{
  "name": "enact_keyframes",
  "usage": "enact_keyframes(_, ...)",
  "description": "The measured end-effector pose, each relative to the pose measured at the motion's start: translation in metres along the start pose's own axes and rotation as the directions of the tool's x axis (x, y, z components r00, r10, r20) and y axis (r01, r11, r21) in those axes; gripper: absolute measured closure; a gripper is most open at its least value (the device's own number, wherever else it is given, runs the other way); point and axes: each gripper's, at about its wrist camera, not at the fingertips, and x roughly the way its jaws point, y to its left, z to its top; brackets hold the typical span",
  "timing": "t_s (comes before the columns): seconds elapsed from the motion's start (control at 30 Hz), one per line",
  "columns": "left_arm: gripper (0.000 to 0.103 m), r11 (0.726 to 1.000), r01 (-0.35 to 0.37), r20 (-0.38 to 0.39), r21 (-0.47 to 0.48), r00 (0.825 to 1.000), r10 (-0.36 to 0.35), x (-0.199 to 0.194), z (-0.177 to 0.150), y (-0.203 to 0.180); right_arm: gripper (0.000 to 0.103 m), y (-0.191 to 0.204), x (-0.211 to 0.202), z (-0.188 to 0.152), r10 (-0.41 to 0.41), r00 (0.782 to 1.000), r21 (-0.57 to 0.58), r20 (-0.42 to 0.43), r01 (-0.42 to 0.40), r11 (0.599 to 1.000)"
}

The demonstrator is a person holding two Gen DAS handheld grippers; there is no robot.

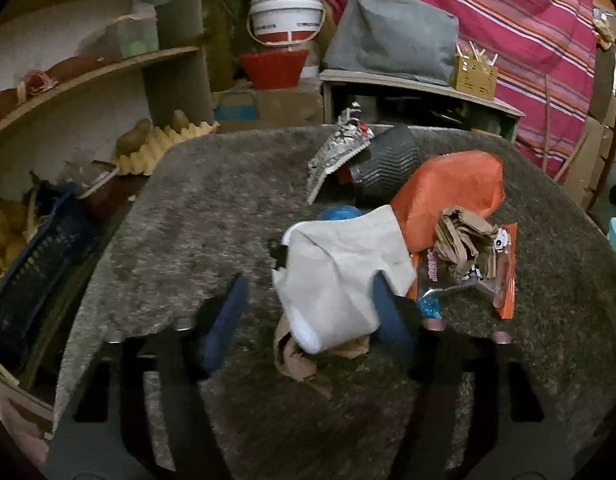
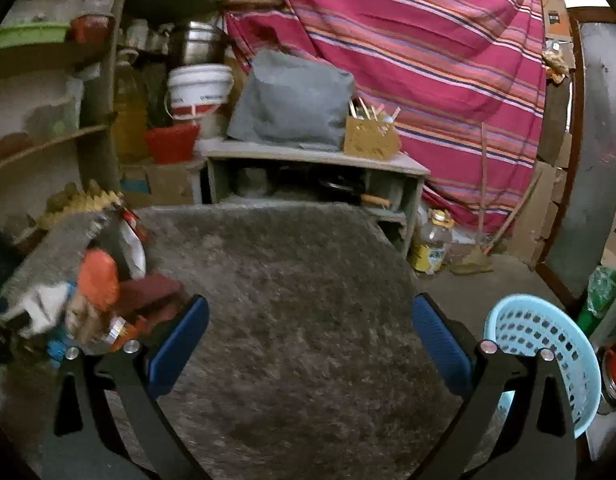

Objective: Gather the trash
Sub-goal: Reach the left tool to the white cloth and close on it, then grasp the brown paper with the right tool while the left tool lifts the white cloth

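- A pale blue basket [image 2: 548, 352] is standing at the right edge of the grey fuzzy counter [image 2: 292, 300]; only its holed wall is showing, so I cannot tell what is lying inside
- A dark blue crate [image 1: 36, 276] is sitting left of the counter with yellowish round things in it, too dim to name
- An egg tray [image 1: 164, 144] is carrying a couple of brown lumps, likely potatoes
- A yellow holder [image 1: 474, 74] on the low shelf [image 1: 420, 88] is holding sticks
- The trash pile is lying on the counter: white paper [image 1: 340, 280], orange bag [image 1: 452, 192], crumpled brown paper [image 1: 464, 244], foil wrapper [image 1: 340, 148], dark ribbed cup [image 1: 388, 160]
- The left tool [image 1: 308, 300] is standing partly closed around the white paper, the paper covering its right finger; whether the pads are pressing I cannot tell
- The right tool [image 2: 310, 340] is hanging wide open over bare counter, gripping nothing
- In the right wrist view the pile [image 2: 96, 300] is blurred and cut off by the left finger
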Motion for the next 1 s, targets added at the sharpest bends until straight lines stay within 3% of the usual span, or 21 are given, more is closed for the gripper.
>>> enact_keyframes(0.03, 0.072, 1.0, 0.009, -0.012, 0.002, 1.0, -0.009, 0.003, 0.0, 0.0, 0.004, 0.0, 0.008, -0.003, -0.009, 0.999, -0.001, -0.038, 0.009, 1.0)
enact_keyframes(0.07, 0.081, 1.0, 0.026, -0.028, 0.003, 0.999, -0.026, 0.007, 0.001, -0.001, 0.004, 0.0, 0.008, -0.003, -0.009, 0.999, -0.001, -0.038, 0.009, 1.0)
enact_keyframes(0.23, 0.095, 0.999, 0.014, 0.031, 0.033, 0.999, -0.015, -0.005, 0.008, -0.006, 0.004, 0.006, 0.008, -0.002, -0.007, 0.999, 0.002, -0.049, 0.007, 1.0)
enact_keyframes(0.47, 0.096, 0.999, -0.028, 0.107, 0.022, 0.994, 0.025, -0.033, 0.01, 0.016, 0.004, 0.038, 0.002, -0.002, 0.045, 0.996, -0.025, -0.083, -0.048, 0.999)
enact_keyframes(0.77, 0.096, 0.994, -0.089, 0.112, -0.065, 0.989, 0.096, -0.045, -0.002, 0.074, 0.004, 0.099, -0.003, -0.007, 0.172, 0.978, -0.06, -0.119, -0.18, 0.982)
enact_keyframes(1.0, 0.096, 0.989, -0.114, 0.109, -0.089, 0.986, 0.124, -0.047, -0.012, 0.1, 0.004, 0.149, -0.009, -0.007, 0.181, 0.976, -0.127, -0.123, -0.196, 0.972)
